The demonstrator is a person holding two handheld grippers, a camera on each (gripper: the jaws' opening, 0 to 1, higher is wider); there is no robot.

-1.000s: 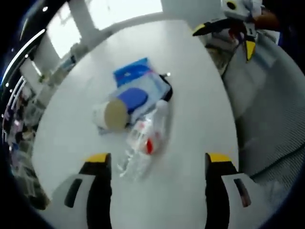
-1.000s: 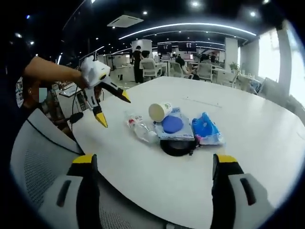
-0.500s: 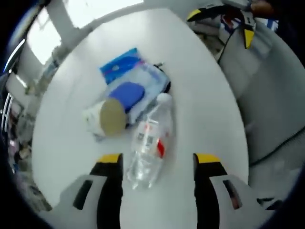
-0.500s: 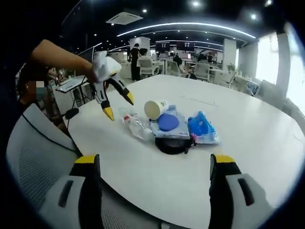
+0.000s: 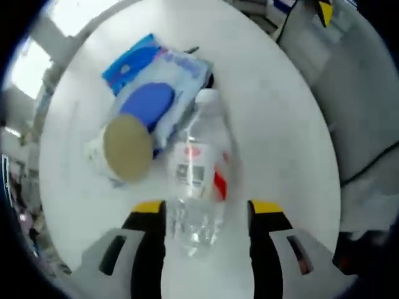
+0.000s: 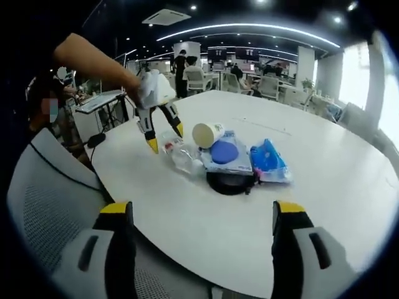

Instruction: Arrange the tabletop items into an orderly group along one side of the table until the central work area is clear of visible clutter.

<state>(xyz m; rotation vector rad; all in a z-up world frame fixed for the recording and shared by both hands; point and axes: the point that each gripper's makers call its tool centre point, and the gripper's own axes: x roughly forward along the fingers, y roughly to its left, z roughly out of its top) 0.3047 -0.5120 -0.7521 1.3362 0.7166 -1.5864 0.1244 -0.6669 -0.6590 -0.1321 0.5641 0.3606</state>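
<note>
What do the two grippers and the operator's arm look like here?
Left gripper: two dark jaws with yellow tips, on grey-white mounts with dark slots. Seen from the right gripper view, it has a white body and slim black fingers tipped yellow. Right gripper: same build, black jaws capped yellow on grey-white mounts with dark slots. The arm is bare up to a dark sleeve. No cable is clear.

bottle (image 5: 198, 187): base blurred between my left tongs, label unreadable | black object (image 6: 231, 183): mostly hidden under packets, can't identify it
</note>
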